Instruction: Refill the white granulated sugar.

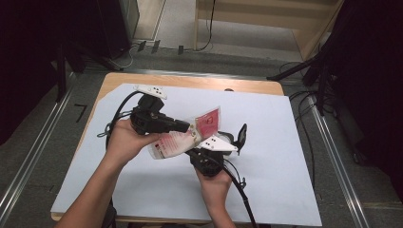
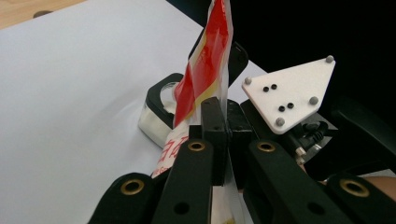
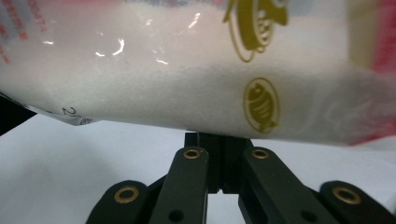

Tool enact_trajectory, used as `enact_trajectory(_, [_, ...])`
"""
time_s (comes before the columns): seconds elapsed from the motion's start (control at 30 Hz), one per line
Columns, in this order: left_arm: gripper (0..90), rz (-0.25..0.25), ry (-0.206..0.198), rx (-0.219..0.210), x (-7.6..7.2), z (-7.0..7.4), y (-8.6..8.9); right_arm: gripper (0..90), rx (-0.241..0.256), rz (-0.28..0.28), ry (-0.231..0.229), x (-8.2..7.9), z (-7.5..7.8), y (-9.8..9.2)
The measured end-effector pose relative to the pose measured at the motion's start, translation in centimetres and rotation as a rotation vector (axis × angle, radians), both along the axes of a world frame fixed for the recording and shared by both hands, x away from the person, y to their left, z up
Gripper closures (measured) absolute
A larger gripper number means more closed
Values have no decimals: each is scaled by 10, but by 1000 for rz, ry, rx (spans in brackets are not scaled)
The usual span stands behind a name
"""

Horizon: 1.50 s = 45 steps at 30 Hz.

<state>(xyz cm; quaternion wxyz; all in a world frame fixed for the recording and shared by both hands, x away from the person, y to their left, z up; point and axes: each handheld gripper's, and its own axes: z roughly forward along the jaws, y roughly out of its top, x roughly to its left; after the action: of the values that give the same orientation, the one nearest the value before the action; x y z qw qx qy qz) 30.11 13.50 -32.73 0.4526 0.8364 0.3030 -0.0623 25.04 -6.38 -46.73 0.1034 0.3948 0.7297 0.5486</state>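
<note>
A clear bag of white powder [image 1: 172,143] with red print hangs over the white sheet, held between both grippers. My left gripper [image 1: 188,127] comes in from the left and is shut on the bag's thin edge [image 2: 225,93]. From below, my right gripper [image 1: 194,151] has its jaws together at the bag's lower edge [image 3: 187,70]; the tips [image 3: 217,140] are partly covered by the bag. A small clear container [image 2: 158,109] holding white powder, its black lid [image 1: 243,134] hinged up, stands on the sheet just behind the bag.
A white sheet [image 1: 275,161] covers most of the wooden table [image 1: 142,80]. Cables trail from both grippers over the sheet. Dark stands and cables are on the floor around the table.
</note>
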Motion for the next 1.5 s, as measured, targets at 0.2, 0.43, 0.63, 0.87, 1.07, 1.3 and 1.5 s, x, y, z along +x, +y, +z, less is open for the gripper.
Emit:
enact_trajectory(0.2, [900,-14,-2,-38,-2,-3,10,900,-2,-20,-5,1,0,-2])
enact_trajectory(0.43, [900,-25,-24,-72,-5,-7,17,900,1,-40,-16,2,4,-6])
enact_trajectory(0.63, [900,-22,-49,-42,-7,-8,20,900,0,-50,-15,4,5,-7])
enact_trajectory(0.87, [900,-24,-53,8,-7,-10,22,900,-10,-68,-20,6,9,-11])
enact_trajectory(1.07, [900,1,-84,13,-9,-10,26,900,-36,-73,-40,9,13,-9])
enact_trajectory(1.3, [900,44,-115,5,-7,-10,36,900,-66,-38,-35,17,17,-4])
enact_trajectory(1.5, [900,68,-102,-15,-3,-12,44,900,-78,3,-9,20,18,-2])
